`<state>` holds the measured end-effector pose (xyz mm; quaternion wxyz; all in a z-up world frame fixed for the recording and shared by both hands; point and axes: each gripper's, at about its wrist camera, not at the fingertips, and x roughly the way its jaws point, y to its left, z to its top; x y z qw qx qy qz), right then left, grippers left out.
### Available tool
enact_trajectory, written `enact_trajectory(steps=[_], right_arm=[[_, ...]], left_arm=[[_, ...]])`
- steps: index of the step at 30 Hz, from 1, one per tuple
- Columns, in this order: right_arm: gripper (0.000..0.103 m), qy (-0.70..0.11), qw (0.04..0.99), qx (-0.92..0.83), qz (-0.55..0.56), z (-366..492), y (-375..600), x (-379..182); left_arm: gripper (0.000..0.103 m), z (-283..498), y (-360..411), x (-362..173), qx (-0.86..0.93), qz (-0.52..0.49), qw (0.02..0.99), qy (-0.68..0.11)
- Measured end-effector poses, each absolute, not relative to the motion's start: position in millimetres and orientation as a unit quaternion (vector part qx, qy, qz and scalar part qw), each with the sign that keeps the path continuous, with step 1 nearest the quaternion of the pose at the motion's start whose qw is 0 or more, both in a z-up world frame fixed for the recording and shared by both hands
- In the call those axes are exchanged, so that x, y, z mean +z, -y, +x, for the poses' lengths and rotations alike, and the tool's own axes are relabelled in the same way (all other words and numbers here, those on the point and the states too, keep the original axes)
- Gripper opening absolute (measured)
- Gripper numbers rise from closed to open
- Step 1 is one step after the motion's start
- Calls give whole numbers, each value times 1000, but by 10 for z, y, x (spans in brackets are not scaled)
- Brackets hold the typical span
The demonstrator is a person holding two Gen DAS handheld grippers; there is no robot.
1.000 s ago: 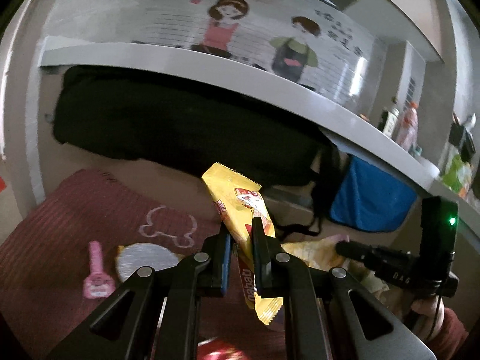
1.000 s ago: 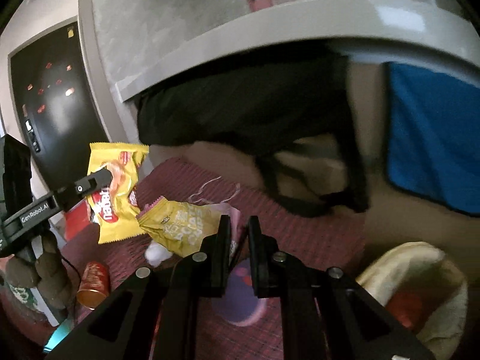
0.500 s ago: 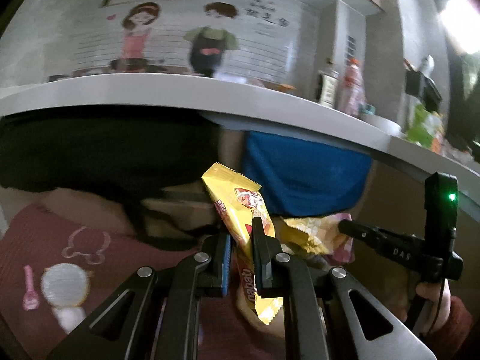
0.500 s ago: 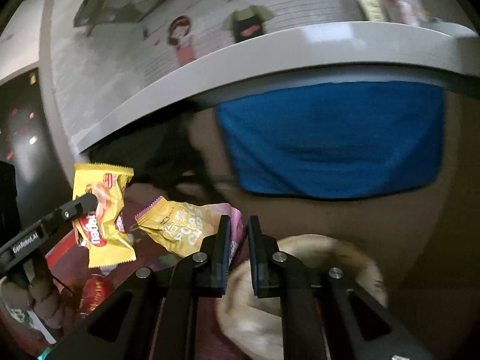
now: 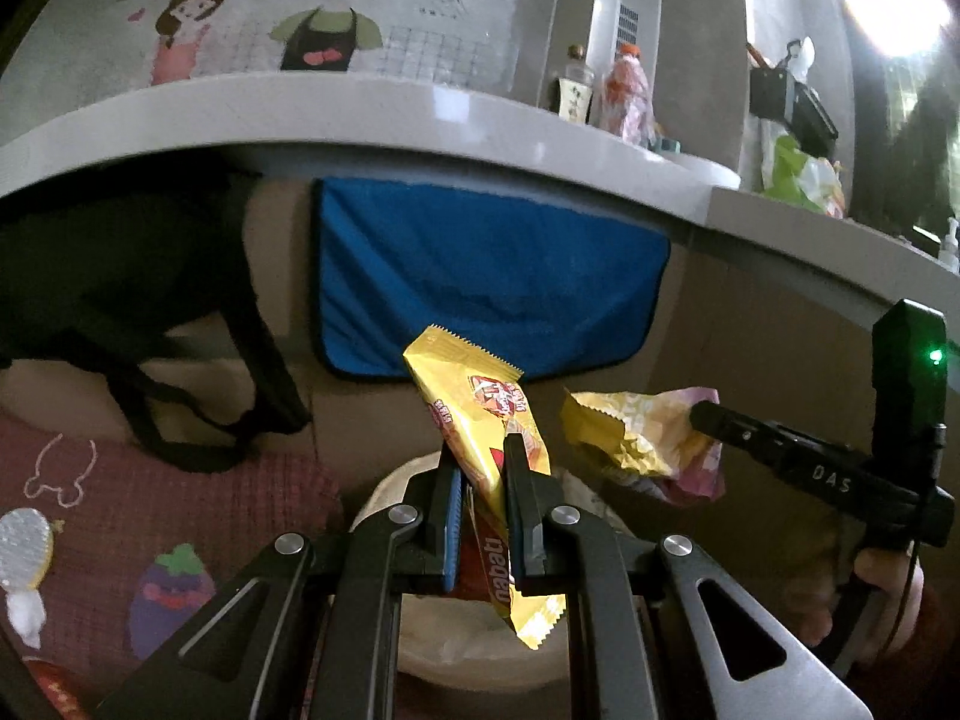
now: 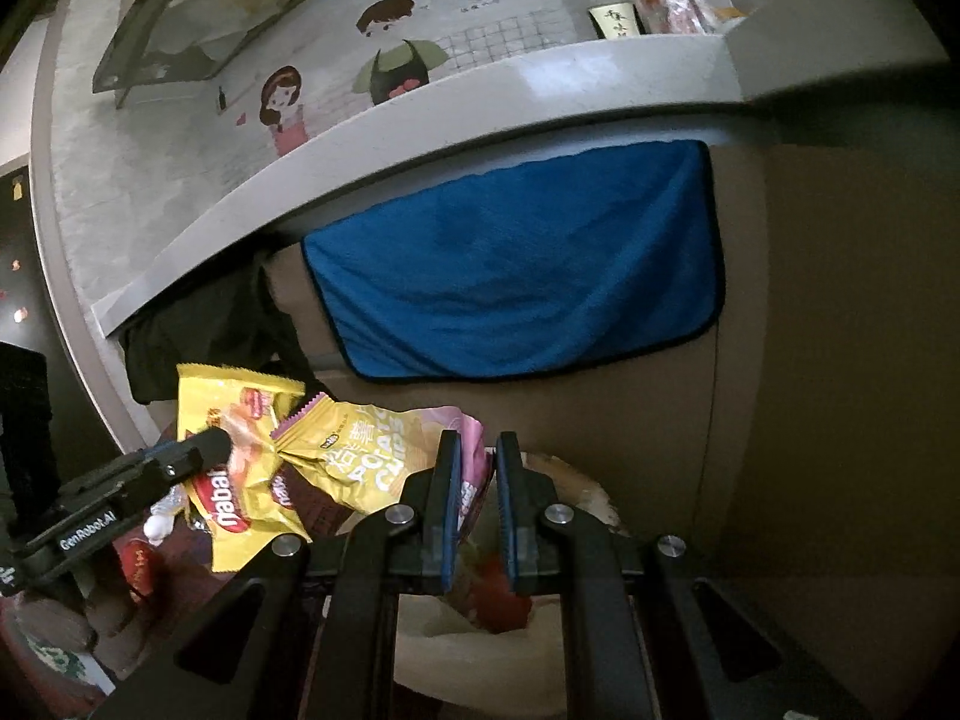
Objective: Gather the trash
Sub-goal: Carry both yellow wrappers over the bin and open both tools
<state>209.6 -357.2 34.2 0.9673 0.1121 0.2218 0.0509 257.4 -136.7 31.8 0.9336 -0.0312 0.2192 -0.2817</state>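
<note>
My left gripper (image 5: 483, 450) is shut on a yellow Nabati wafer wrapper (image 5: 480, 414), which sticks up and hangs down between the jaws. It shows again in the right wrist view as the wafer wrapper (image 6: 234, 480). My right gripper (image 6: 478, 450) is shut on a yellow and pink potato chips bag (image 6: 372, 450), seen from the left wrist as a crumpled chips bag (image 5: 642, 444). Both hang above a pale round trash bin (image 5: 468, 654), whose bin rim (image 6: 576, 480) shows behind the right jaws. Something red lies inside it.
A blue towel (image 5: 486, 276) hangs from the grey counter (image 5: 360, 114) straight ahead, with a black bag (image 5: 120, 264) to its left. A dark red mat (image 5: 180, 504) holds a silver round brush (image 5: 24, 546) and a red can (image 6: 135, 564). Bottles (image 5: 624, 90) stand on the counter.
Both grippers have swung right with their wrappers, away from the mat and black bag. The blue towel now fills the middle and the bin lies under both jaws.
</note>
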Motion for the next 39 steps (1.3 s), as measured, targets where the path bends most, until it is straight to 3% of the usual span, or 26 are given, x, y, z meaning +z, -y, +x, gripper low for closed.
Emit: enact_trajectory(steps=[25, 28, 30, 31, 39], right_arm=[[11, -273, 951, 58, 137, 2608, 3665, -162], [20, -283, 948, 50, 135, 2661, 3667, -237], [40, -286, 947, 42, 139, 2658, 3683, -283], [52, -285, 947, 39, 145, 2639, 3698, -301], [54, -282, 950, 34, 131, 2463, 3554, -201]], left_arm=[[13, 3088, 1484, -263, -272, -40, 920, -281], [24, 3202, 1493, -354, -305, -53, 902, -301], [51, 3283, 1460, -414, -316, -70, 889, -325], [53, 3299, 1423, -420, -314, -79, 887, -329], [54, 3177, 1018, -195, -271, -105, 903, -316]])
